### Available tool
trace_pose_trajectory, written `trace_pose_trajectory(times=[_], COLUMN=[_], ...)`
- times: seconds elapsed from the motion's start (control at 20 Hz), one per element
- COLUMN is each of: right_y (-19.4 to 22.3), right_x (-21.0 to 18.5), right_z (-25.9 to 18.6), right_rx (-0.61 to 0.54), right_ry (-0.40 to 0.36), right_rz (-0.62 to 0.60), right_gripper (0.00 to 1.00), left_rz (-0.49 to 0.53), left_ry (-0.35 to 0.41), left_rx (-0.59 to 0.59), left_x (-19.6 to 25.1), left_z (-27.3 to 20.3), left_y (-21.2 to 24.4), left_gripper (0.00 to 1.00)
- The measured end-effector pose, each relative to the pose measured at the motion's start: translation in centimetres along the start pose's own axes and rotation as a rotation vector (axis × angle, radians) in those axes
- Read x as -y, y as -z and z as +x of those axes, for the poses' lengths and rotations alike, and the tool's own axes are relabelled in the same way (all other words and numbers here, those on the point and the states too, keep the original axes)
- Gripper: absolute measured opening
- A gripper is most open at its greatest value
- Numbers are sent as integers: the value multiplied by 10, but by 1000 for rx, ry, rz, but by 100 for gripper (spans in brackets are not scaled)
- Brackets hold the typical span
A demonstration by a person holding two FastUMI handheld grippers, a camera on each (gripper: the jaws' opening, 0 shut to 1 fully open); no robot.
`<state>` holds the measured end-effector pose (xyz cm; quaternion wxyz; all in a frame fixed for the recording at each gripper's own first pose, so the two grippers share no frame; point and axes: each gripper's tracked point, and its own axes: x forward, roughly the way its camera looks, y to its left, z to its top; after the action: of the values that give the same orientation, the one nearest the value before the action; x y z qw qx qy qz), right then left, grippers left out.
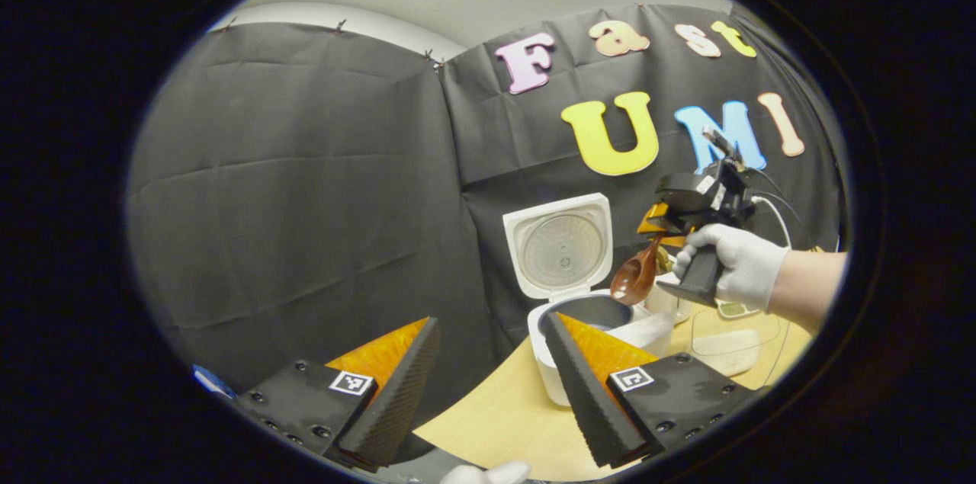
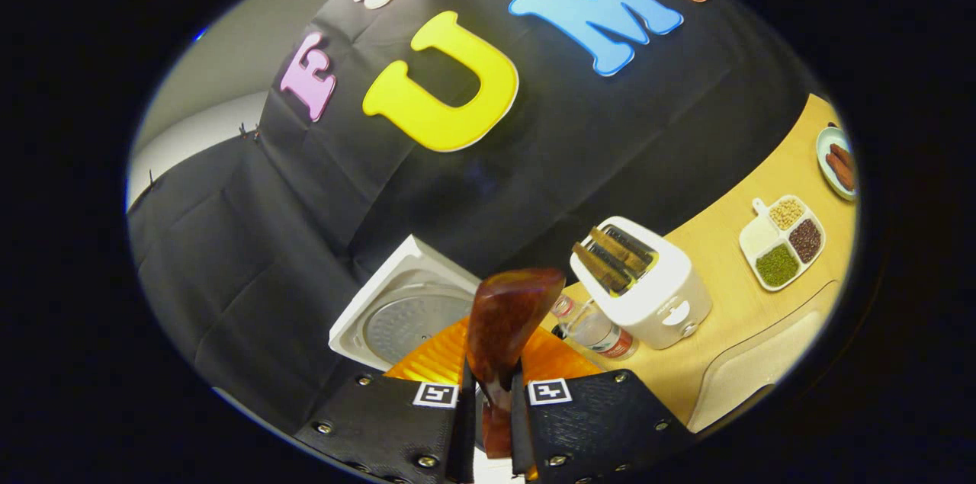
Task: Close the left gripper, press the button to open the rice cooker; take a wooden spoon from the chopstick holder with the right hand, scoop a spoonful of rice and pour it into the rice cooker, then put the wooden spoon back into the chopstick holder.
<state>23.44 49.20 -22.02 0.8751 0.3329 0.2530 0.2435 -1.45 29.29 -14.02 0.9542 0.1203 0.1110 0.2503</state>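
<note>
The white rice cooker (image 1: 550,362) stands on the table with its lid (image 1: 560,248) up and its dark inner pot (image 1: 591,310) showing. My left gripper (image 1: 492,392) hangs open in front of it, nothing between its fingers. A gloved hand holds my right gripper (image 1: 671,221) to the cooker's right, shut on the handle of the brown wooden spoon (image 1: 634,278). The spoon's bowl hangs just above the pot's right rim. In the right gripper view the spoon (image 2: 509,316) rises from between the fingers of my right gripper (image 2: 492,396), with the open lid (image 2: 404,316) behind. Whether the spoon carries rice is hidden.
A white toaster (image 2: 656,293) with toast slices stands right of the cooker, a plastic bottle (image 2: 596,330) beside it. Farther right on the wooden table (image 2: 732,301) lie a divided dish of grains (image 2: 784,242) and a plate of sausages (image 2: 839,158). A white tray (image 1: 724,350) lies near the cooker.
</note>
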Motion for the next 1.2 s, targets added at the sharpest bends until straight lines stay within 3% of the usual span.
trace_pose_trajectory(times=[0.05, 0.1, 0.15, 0.4, 0.6, 0.95, 1.05, 1.1, 1.15, 1.2], right_y=[-17, -38, -59, -168, -223, -251, -247, -241, -232, -226], right_x=[14, 29, 48, 158, 246, 381, 407, 418, 429, 438], right_z=[-12, -26, -40, -130, -208, -303, -310, -312, -313, -312], right_rx=[26, 62, 95, 278, 379, 441, 429, 417, 399, 389], right_ry=[18, 35, 59, 200, 313, 489, 513, 527, 540, 552], right_rz=[5, 16, 29, 63, 94, 115, 126, 130, 127, 117], right_gripper=[19, 19, 19, 19, 19, 19, 19, 19, 19, 19], left_rz=[-1, 0, 0, -10, 1, -15, -2, 4, 13, 23], left_ry=[13, 23, 38, 126, 200, 281, 288, 298, 298, 304], left_rx=[7, 13, 19, 48, 77, 65, 76, 81, 85, 86], left_x=[6, 12, 19, 72, 120, 190, 203, 209, 214, 220], left_z=[-1, -2, -3, -8, -14, -35, -44, -48, -50, -53], left_y=[-4, -7, -11, -34, -55, -77, -85, -89, -92, -93], left_gripper=[97, 94, 100, 99, 97, 100, 100, 94, 100, 100])
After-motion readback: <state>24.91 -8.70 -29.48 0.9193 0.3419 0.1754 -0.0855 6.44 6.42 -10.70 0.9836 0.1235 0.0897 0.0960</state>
